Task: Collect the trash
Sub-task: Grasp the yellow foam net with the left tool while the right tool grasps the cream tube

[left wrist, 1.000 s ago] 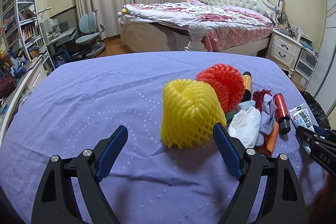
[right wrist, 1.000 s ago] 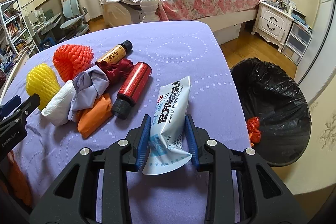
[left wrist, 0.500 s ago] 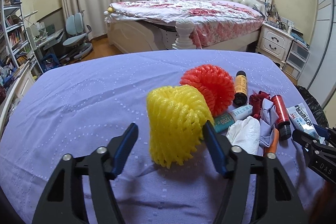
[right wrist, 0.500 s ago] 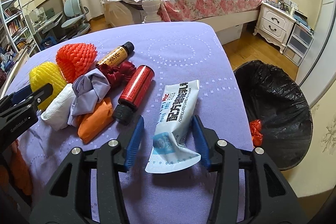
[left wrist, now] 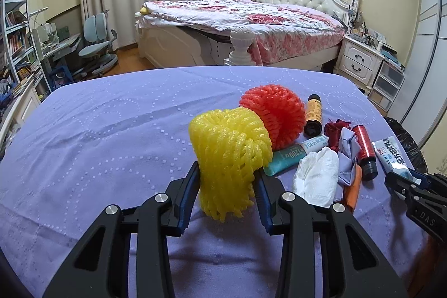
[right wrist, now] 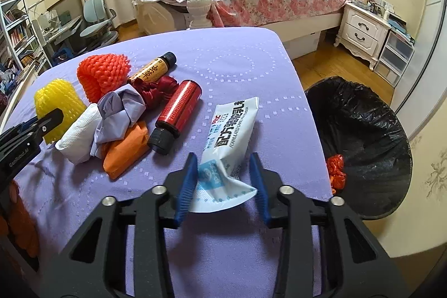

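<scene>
Yellow foam net (left wrist: pixel 230 155), fingers (left wrist: pixel 192 186) now closing

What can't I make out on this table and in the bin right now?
- Bin contents: right wrist view, the table edge covers its near side; only a red scrap shows.
- Teal tube: left wrist view, one end lies under the yellow foam net; unseen from the right wrist.
- Orange packet: right wrist view, mostly under grey cloth and white tissue.
</scene>
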A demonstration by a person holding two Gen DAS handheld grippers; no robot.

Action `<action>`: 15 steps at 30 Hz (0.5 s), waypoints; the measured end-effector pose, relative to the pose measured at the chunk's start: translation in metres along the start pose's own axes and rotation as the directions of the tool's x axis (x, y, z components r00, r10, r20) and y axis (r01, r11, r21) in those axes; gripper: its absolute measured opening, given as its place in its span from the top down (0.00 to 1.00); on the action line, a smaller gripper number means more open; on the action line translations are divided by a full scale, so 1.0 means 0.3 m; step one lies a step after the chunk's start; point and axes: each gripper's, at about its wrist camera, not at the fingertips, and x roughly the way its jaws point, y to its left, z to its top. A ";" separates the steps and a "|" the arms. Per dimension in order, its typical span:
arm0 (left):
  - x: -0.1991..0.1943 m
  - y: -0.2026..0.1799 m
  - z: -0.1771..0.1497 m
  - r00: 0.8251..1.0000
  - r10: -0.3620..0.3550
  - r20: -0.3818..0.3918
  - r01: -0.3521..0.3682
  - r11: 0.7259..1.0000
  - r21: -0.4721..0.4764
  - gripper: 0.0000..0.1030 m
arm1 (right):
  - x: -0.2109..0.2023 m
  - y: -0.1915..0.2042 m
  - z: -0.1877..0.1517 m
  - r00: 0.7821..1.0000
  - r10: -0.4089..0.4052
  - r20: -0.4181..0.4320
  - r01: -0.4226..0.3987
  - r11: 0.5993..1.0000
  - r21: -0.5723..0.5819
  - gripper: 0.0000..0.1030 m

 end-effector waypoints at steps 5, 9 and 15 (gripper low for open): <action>-0.043 0.002 -0.026 1.000 0.013 0.013 -0.013 1.000 -0.009 0.63 | -0.017 -0.004 -0.019 1.000 0.010 0.013 -0.010 1.000 0.007 0.68; -0.085 0.000 -0.034 0.999 0.015 0.030 -0.015 1.000 -0.008 0.63 | -0.046 -0.004 -0.031 0.999 0.012 0.031 -0.012 1.000 0.006 0.68; -0.146 -0.033 -0.026 0.998 -0.005 0.062 0.005 1.000 -0.007 0.63 | -0.102 -0.021 -0.042 0.998 0.017 0.058 -0.018 1.000 0.016 0.68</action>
